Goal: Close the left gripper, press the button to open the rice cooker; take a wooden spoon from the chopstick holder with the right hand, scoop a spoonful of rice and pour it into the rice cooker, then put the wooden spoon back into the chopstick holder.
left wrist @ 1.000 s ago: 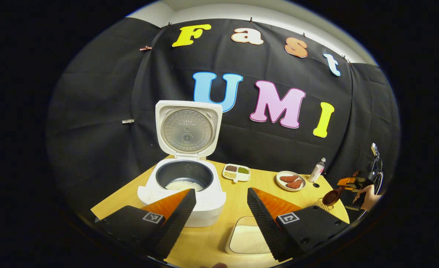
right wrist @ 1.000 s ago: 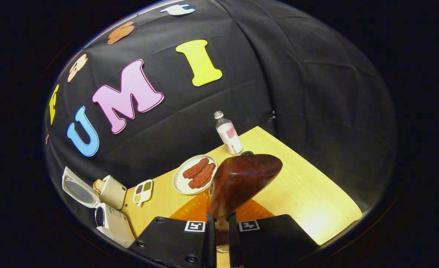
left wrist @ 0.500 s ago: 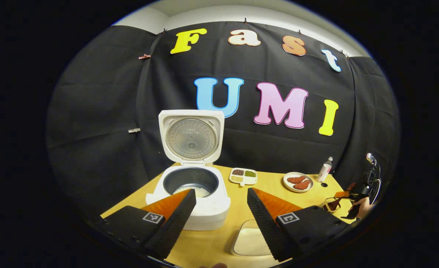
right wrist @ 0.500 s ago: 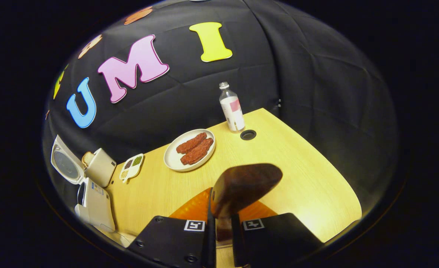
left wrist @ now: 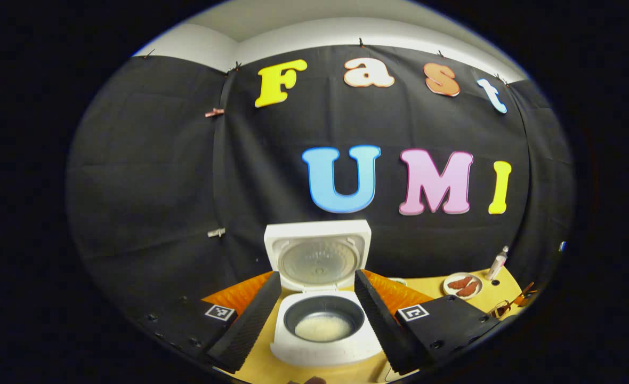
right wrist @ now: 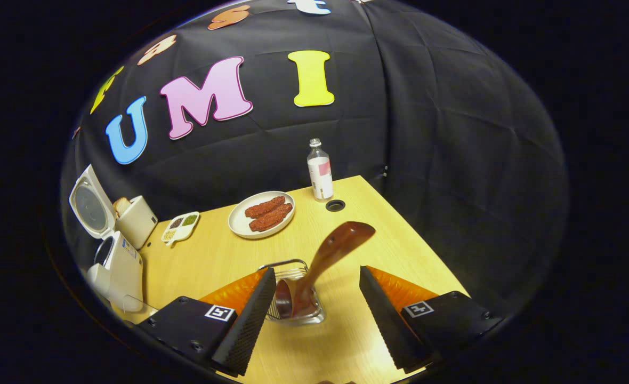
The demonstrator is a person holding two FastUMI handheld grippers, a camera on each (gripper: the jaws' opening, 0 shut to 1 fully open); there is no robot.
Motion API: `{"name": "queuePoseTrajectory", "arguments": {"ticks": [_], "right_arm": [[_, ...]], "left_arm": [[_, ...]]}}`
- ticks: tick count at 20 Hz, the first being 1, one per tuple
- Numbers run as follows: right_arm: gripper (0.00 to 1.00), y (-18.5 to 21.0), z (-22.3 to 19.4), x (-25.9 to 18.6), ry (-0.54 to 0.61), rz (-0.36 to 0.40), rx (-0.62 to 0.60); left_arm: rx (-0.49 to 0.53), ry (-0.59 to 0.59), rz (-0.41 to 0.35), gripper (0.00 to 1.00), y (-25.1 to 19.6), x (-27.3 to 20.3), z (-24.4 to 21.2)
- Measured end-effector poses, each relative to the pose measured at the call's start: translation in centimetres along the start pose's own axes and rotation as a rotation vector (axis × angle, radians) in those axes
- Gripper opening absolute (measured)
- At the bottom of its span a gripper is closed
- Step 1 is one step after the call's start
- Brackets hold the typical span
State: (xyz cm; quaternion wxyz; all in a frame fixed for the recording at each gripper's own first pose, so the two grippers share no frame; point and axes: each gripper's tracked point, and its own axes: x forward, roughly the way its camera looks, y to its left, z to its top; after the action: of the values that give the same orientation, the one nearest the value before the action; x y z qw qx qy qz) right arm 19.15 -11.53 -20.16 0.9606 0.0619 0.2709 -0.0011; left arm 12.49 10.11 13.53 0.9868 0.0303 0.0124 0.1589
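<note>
The right hand-held gripper (right wrist: 314,298) stands with its two fingers well apart and nothing between them; directly ahead of it the wooden spoon (right wrist: 325,261) sits handle-down in the wire chopstick holder (right wrist: 293,298), its bowl leaning up and away to the far right, free of both fingers. That placing reads as the last step done: the spoon rests back in its holder and the fingers have let go so it can lean on the rim by its own weight. The left hand-held gripper (left wrist: 314,314) is also spread wide, holding nothing, and frames the rice cooker (left wrist: 325,341) just beyond its fingertips; the lid (left wrist: 317,258) stands upright at the back, hinged open, and a pale layer of rice (left wrist: 322,326) lies in the dark inner pot. The open lid suggests the button press is finished and the pouring has most likely been made, so little or nothing of the task seems left. From the right hand-held gripper, farther ahead and to the left lies a plate of reddish strips (right wrist: 261,214), beyond it a small divided dish of beans (right wrist: 180,226), and far ahead a clear bottle (right wrist: 320,172) beside a round cable hole in the desk (right wrist: 400,250). The desk is light wood, smooth and bare near the right edge. Black cloth hangs behind and to the sides as the booth wall, with a strip of pale wall above it.
</note>
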Motion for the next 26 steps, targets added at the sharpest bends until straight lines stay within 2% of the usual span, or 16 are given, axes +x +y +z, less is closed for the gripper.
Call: {"name": "queuePoseTrajectory", "arguments": {"ticks": [2, 4, 6, 12, 18, 24, 26], "right_arm": [[0.99, -0.4, -0.4, -1.9, -0.007, -0.013, -0.037], [0.99, -0.5, -1.0, -3.8, -0.004, -0.015, -0.058], [0.99, -0.5, -1.2, -5.1, -0.011, -0.020, -0.065], [0.99, -0.5, -0.2, -8.2, -0.064, -0.057, -0.048], [0.99, -0.4, 1.0, -11.6, -0.124, -0.091, -0.086], [0.99, 1.3, -0.6, -13.4, -0.110, -0.089, -0.090], [0.99, 2.1, -1.2, -13.7, -0.103, -0.080, -0.085]], "left_arm": [[-0.027, -0.028, -0.030, 0.95, 0.4, 1.9, 3.5], [-0.099, -0.045, -0.068, 0.95, 0.5, 3.6, 6.8], [-0.132, -0.067, -0.076, 0.95, 1.2, 5.6, 9.3], [-0.118, -0.044, -0.082, 0.95, 3.2, 13.4, 11.7], [-0.106, 0.049, -0.102, 0.95, 3.2, 21.9, 9.3], [-0.128, 0.241, -0.092, 0.95, 2.6, 28.5, 1.7], [-0.106, 0.283, -0.090, 0.95, 2.5, 29.8, -0.1]]}}
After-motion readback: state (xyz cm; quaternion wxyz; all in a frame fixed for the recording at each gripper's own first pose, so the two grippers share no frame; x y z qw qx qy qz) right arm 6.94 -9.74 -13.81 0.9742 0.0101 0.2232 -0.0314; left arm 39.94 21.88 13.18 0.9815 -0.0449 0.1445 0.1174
